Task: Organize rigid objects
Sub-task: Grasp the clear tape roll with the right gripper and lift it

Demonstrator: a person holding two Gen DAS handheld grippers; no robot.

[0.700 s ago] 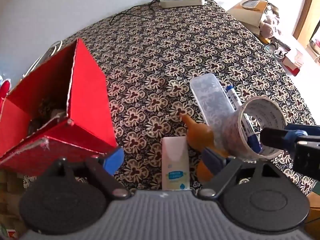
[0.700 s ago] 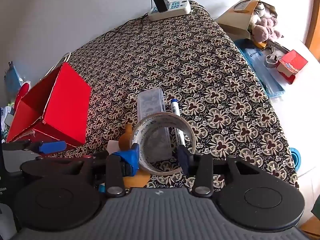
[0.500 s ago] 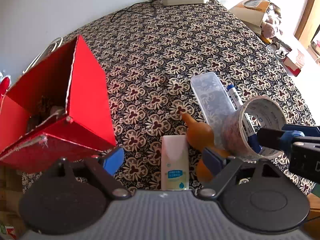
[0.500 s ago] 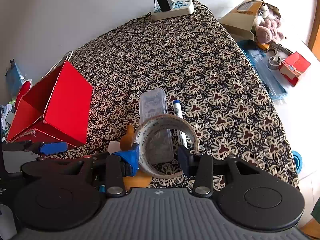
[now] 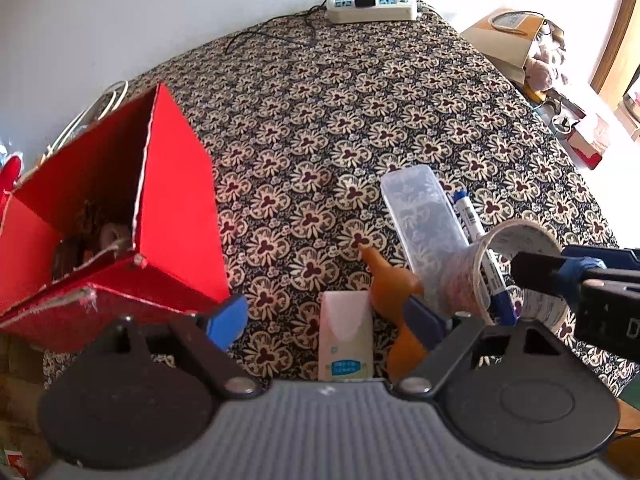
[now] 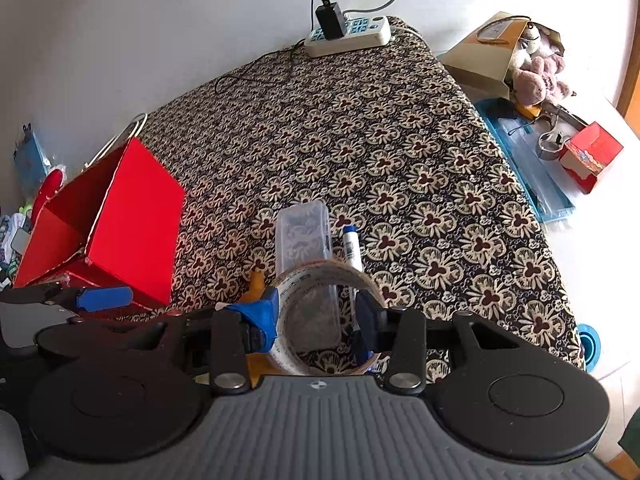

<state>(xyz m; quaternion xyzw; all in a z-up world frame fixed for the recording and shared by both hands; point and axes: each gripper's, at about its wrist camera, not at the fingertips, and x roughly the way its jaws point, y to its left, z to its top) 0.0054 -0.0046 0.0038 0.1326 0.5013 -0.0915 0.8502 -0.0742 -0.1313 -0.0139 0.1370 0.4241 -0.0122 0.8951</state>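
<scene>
Two containers sit on the dark floral-patterned tablecloth (image 6: 420, 160). One is an open red cardboard box (image 5: 120, 216), tipped toward the left wrist camera at the cloth's left edge; inside it lie some brownish items too dim to identify. Near the middle lies a clear rectangular plastic case with a lid (image 6: 304, 236), closed, with nothing visible in it. Just right of it lies a white marker pen with a blue cap (image 6: 351, 246).

With its blue-padded jaws clamped on the sides, the right gripper (image 6: 318, 316) holds a wide roll of clear packing tape (image 6: 324, 316) on edge, raised above the cloth in front of the case.

Spread wide with nothing gripped, the left gripper (image 5: 326, 320) hovers over a small white carton with a blue label (image 5: 346, 336) and an orange gourd-shaped object (image 5: 390, 284).
</scene>
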